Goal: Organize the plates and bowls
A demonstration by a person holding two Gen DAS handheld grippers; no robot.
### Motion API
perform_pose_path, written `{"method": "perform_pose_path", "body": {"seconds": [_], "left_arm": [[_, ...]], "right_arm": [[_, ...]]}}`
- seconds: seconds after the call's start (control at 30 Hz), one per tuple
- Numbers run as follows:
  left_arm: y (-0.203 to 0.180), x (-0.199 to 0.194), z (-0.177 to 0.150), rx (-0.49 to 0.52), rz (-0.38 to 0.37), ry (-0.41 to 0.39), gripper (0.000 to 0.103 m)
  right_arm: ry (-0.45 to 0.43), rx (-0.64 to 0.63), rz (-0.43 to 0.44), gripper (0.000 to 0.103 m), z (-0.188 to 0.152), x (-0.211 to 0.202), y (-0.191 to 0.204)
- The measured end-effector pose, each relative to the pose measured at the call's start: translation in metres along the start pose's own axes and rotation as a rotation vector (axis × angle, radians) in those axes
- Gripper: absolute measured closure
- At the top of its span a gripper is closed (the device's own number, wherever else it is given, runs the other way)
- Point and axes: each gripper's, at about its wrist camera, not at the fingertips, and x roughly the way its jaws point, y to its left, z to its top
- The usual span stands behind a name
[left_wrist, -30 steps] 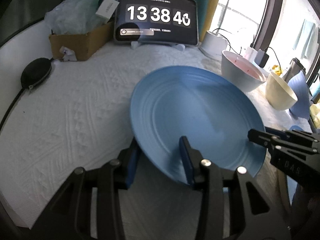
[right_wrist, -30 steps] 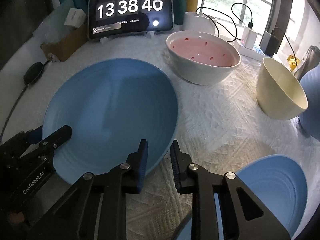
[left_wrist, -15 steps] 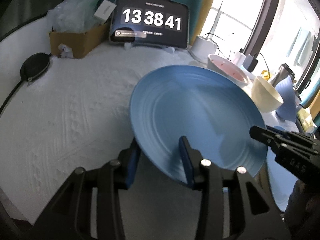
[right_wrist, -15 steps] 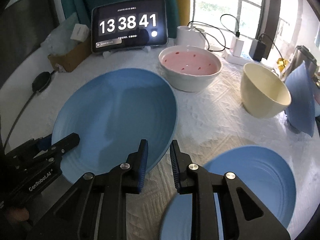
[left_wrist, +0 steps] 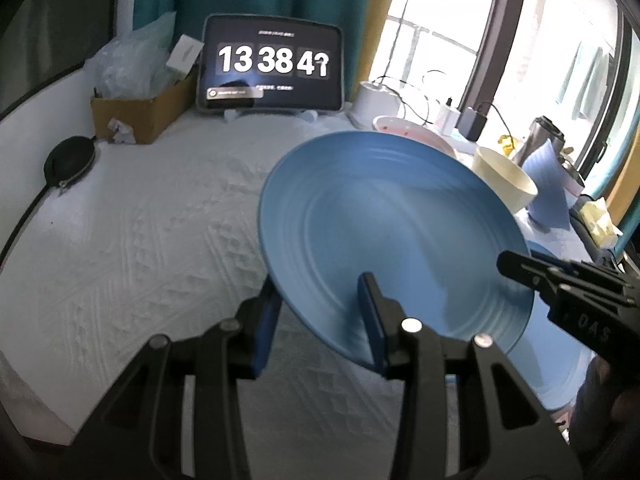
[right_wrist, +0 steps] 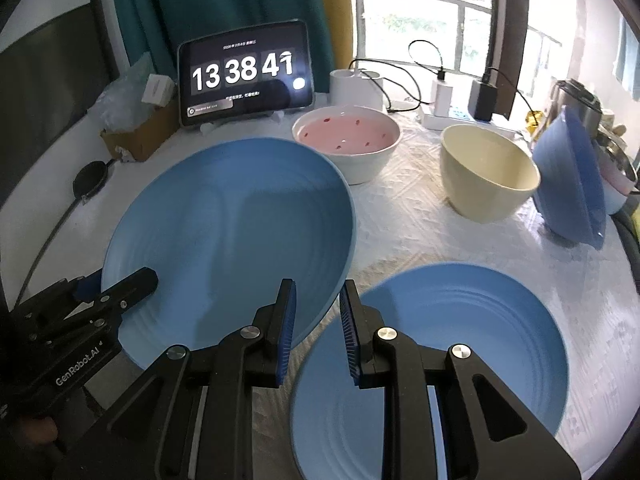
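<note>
Plate (left_wrist: 392,240) hides pink bowl (left_wrist: 404,128); clock seconds blurred.

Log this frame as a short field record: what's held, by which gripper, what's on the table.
held item: blue plate, lifted and tilted, clear of the tablecloth
left gripper: shut on the plate's near-left rim
right gripper: shut on the plate's right rim
below right gripper: second blue plate, flat on the cloth
bowls on table: pink-lined bowl, cream bowl
far right: blue dish propped on edge
backdrop: tablet clock, cardboard box
</note>
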Motion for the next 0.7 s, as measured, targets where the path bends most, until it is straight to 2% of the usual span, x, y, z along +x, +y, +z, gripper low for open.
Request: {"method": "perform_pose_path", "body": {"seconds": [0.7], "left_arm": [[-0.062,-0.019,-0.012,0.086,-0.029,-0.004,0.063]], "right_arm": [[-0.051,0.080,-0.018,0.079,-0.031,-0.040,-0.050]]}}
